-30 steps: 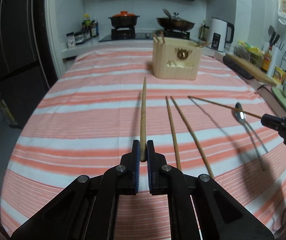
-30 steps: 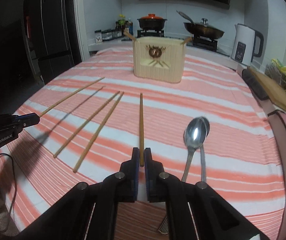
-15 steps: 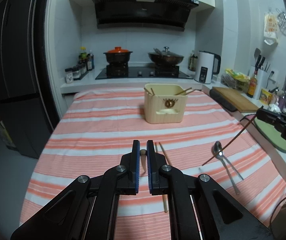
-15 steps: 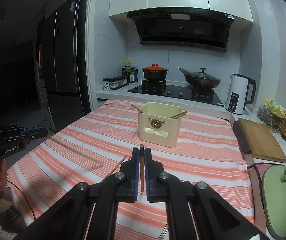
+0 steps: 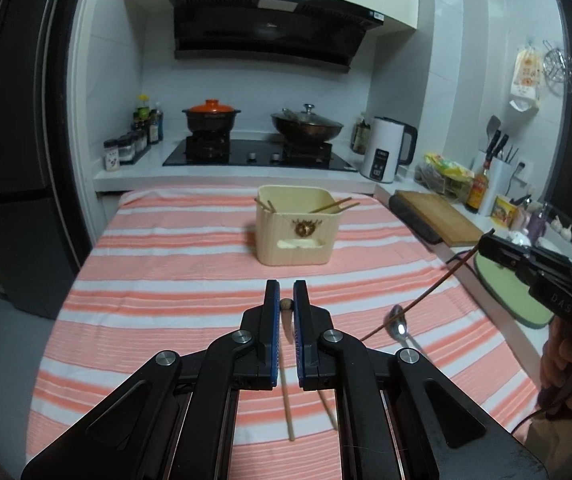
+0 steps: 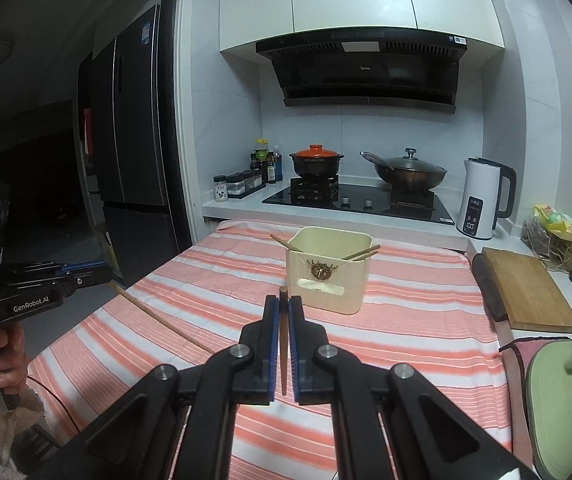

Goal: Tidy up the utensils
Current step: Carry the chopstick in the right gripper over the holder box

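Left gripper (image 5: 285, 312) is clenched on one brown wooden chopstick (image 5: 286, 307), seen almost end-on between the blue pads; right gripper (image 6: 283, 318) is likewise clamped on a second brown wooden chopstick (image 6: 283, 336). A second ago both sticks still had their far ends on the striped cloth; both are now clear of it and carried well above the table, with each gripper tipped less steeply downward. Finding – pickup complete on both sides, transfer stage open.

Destination, the cream plastic utensil holder (image 5: 297, 234), stands ahead at the table's middle, already holding several chopsticks leaning on its rim. Remaining on the orange-and-white striped tablecloth (image 5: 166, 292) – two more loose chopsticks (image 5: 288, 408) and a metal spoon (image 5: 399, 326) to the right. Judgement: next each stick must be tipped and dropped into the holder
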Demonstrator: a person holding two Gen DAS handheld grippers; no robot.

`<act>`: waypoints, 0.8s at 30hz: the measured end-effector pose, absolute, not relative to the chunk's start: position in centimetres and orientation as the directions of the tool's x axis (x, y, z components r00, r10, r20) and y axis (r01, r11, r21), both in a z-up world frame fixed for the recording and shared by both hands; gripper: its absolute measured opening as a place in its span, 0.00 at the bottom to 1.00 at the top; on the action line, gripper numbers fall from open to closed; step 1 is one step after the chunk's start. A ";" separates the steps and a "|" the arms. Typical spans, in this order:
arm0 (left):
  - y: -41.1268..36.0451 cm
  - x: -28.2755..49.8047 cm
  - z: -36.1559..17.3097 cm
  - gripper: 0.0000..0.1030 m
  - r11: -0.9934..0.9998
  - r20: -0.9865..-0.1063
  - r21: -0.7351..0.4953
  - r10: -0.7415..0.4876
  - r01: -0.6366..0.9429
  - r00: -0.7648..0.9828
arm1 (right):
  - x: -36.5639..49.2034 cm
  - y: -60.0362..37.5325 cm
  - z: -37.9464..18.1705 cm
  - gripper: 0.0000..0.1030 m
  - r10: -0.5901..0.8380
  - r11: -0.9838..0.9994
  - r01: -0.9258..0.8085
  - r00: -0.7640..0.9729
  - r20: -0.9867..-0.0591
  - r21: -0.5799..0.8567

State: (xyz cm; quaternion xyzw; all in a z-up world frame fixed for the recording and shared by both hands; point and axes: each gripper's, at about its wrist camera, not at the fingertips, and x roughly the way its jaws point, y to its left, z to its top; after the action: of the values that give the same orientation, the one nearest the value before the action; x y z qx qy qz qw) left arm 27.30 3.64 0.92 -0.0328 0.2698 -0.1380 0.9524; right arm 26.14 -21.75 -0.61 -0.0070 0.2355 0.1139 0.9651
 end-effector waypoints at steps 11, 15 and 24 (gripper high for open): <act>1.7 32.2 5.5 0.04 0.938 -0.455 -0.183 -0.346 0.294 0.821 | 30.3 -22.5 1.8 0.05 0.184 0.981 -0.196 0.890 -0.417 0.014; 1.3 35.4 7.7 0.04 0.939 -0.423 -0.188 -0.341 0.287 0.839 | 32.9 -22.9 3.7 0.05 0.169 0.984 -0.180 0.914 -0.369 0.006; -0.3 43.5 9.1 0.04 0.963 -0.349 -0.160 -0.261 0.217 0.900 | 40.6 -23.4 7.1 0.05 0.143 0.990 -0.144 0.963 -0.229 0.014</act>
State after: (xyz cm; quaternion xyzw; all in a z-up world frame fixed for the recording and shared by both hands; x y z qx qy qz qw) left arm 43.51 -0.26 9.12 -0.0586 0.1868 -0.1227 0.9730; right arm 40.59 -23.43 7.06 -0.0013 0.1155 0.0723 0.9907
